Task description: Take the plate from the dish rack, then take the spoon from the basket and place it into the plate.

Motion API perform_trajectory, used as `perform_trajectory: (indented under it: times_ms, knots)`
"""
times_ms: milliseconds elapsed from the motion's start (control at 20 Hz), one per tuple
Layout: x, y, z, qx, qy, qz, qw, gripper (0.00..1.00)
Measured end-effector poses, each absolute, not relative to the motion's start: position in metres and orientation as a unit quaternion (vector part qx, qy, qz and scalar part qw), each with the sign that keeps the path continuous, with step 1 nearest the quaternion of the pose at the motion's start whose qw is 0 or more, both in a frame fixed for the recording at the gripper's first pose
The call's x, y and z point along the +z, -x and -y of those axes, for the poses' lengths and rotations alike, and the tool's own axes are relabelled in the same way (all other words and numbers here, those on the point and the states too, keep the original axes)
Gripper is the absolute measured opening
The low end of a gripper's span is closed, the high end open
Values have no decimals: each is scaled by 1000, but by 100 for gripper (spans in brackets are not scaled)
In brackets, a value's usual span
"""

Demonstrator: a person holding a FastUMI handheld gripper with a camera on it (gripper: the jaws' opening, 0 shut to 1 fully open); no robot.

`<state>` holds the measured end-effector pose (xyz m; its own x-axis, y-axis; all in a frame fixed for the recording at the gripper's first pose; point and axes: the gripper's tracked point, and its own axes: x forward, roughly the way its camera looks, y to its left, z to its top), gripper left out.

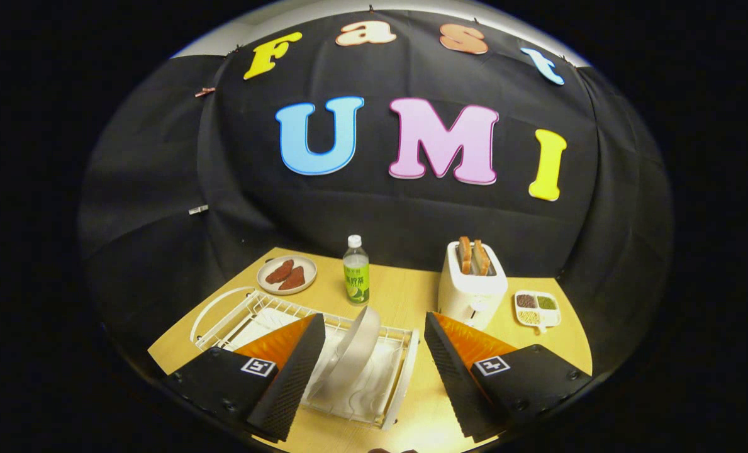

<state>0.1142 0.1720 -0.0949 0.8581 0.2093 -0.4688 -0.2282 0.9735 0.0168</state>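
I hold my tongs (368, 368) wide apart, with nothing in them. The two black fingers (292, 377) with orange tops sit low over the light wooden bench (405, 296).

Between the fingers I see the white wire dish rack (386, 384) with its white drip tray. It lies on the bench just ahead of me, and its curved wire handle end reaches past my left finger. The round white plate (356, 343) stands on its edge in the rack, between my fingertips and a bit nearer the left one. It leans a little, with its top rim tipped away to the right. I see it almost edge-on, and its flat face runs away from me, toward the back of the bench. The left finger covers part of the rack beside it.

Beyond the rack stands a clear plastic bottle with a white cap and green label (356, 270). To its left is a small pale plate with two brown pieces of food (287, 274). Just past my right finger is a white toaster with two slices of toast sticking up (472, 286). Right of the toaster is a small white split dish with grains in it (537, 308).
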Motion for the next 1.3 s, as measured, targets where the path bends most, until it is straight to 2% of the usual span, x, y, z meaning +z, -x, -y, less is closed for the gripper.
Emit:
perform_trajectory:
  times_ms: [200,400,600,700,800,950,1100,1300]
  knots:
    - [-136,-122,-183,123,29,-313,941,98]
    - [-171,-124,-181,100,-1,-389,916,98]
    - [-191,-128,-190,98,-15,-421,902,99]
    - [-198,-125,-202,105,-25,-435,894,86]
    - [-207,-124,-202,89,-27,-455,885,57]
    - [-208,-120,-202,73,-24,-478,875,47]
    - [-205,-117,-206,64,-22,-480,875,42]
    - [-198,-118,-209,59,-10,-477,877,42]
